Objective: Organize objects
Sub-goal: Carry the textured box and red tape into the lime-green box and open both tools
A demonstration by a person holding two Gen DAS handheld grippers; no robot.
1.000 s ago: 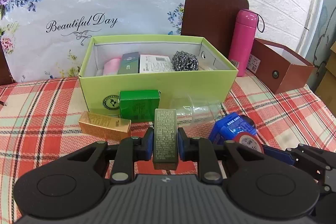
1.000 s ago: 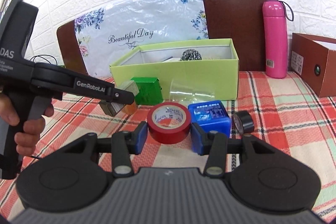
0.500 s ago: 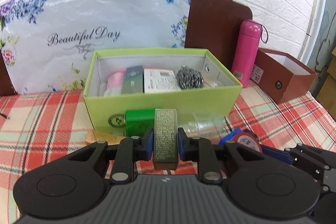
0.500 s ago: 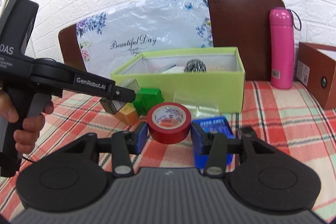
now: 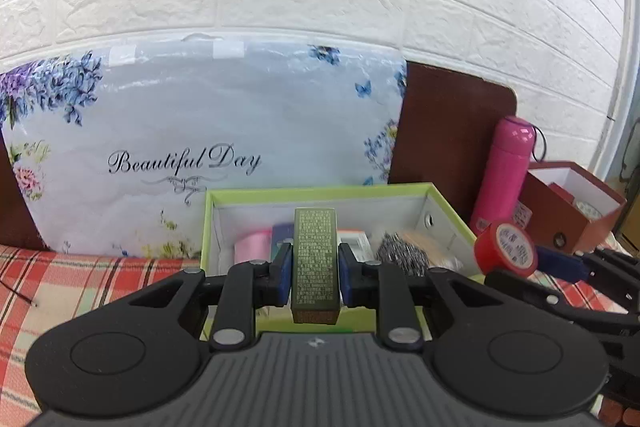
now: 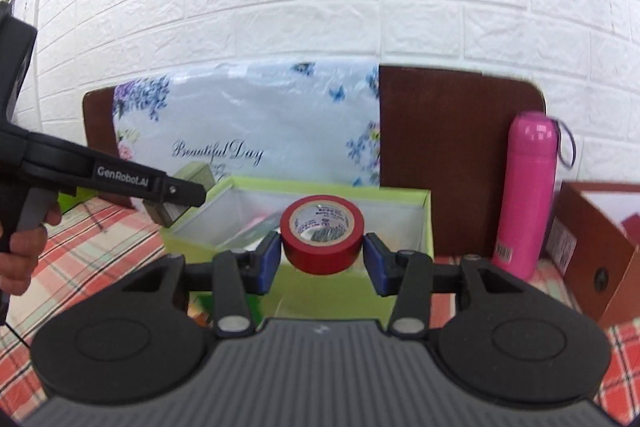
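Observation:
My left gripper is shut on an olive-green printed box, held upright in the air in front of the open light-green box. That box holds a pink item, a steel scourer and small packets. My right gripper is shut on a red tape roll, held just in front of the green box, near its right half. The tape roll and right gripper also show at the right of the left wrist view. The left gripper with the olive box shows at the left of the right wrist view.
A pink flask stands right of the green box. A brown open box sits further right. A floral "Beautiful Day" bag and a brown board lean on the white brick wall. The table has a red plaid cloth.
Both grippers have risen and moved forward toward the green box with their loads. The items on the cloth in front of the box have dropped out of view.

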